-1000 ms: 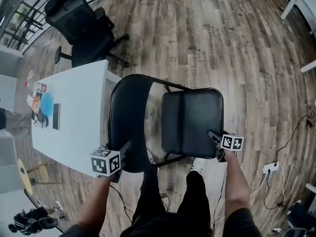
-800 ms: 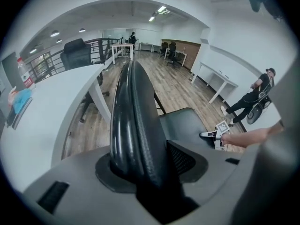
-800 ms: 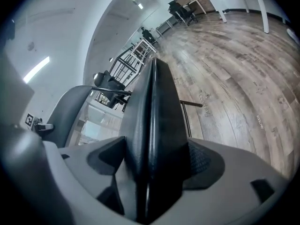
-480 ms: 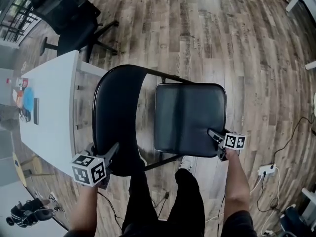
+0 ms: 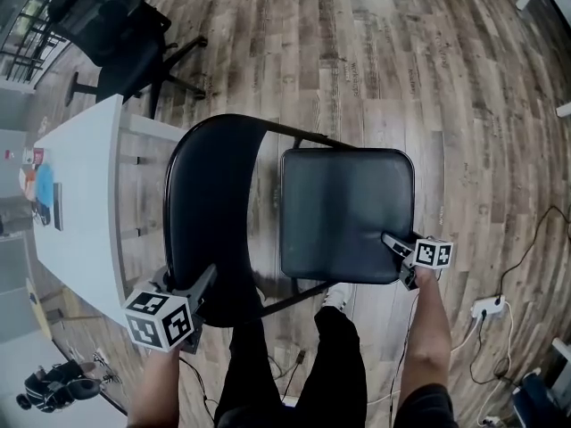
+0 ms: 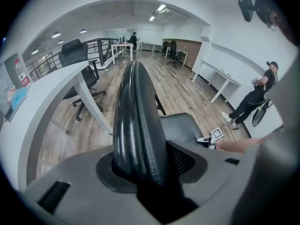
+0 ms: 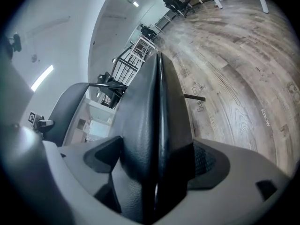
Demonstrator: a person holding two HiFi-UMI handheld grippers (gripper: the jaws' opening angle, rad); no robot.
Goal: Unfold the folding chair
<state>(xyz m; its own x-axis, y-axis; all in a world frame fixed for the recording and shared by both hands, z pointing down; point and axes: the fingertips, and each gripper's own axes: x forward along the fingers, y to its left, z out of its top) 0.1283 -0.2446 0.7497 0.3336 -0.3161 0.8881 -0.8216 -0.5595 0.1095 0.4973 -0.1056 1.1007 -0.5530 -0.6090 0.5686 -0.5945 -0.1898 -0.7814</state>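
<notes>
While the person stands over it, the folding chair [image 5: 312,208] sits on the wooden floor [image 5: 401,69] just beside a white table [image 5: 80,203]. Its seat [image 5: 357,194] lies roughly level and its curved backrest [image 5: 210,203] rises on the table side. The left gripper [image 5: 201,283] points steeply down onto the near end of the backrest. In the left gripper view the dark padded rim runs straight up from between the jaws, which are clamped on it from both sides. The right gripper [image 5: 393,243] reaches the seat's near right corner. In the right gripper view the thick black edge of the seat fills the whole gap between the jaws. These jaws are opening, though both pads press against the cushion. The two grippers are well apart, one at each side of the chair, and the person's legs show below the seat's near edge. A black office chair [image 5: 116,34] stands beyond the far end of the table.
</notes>
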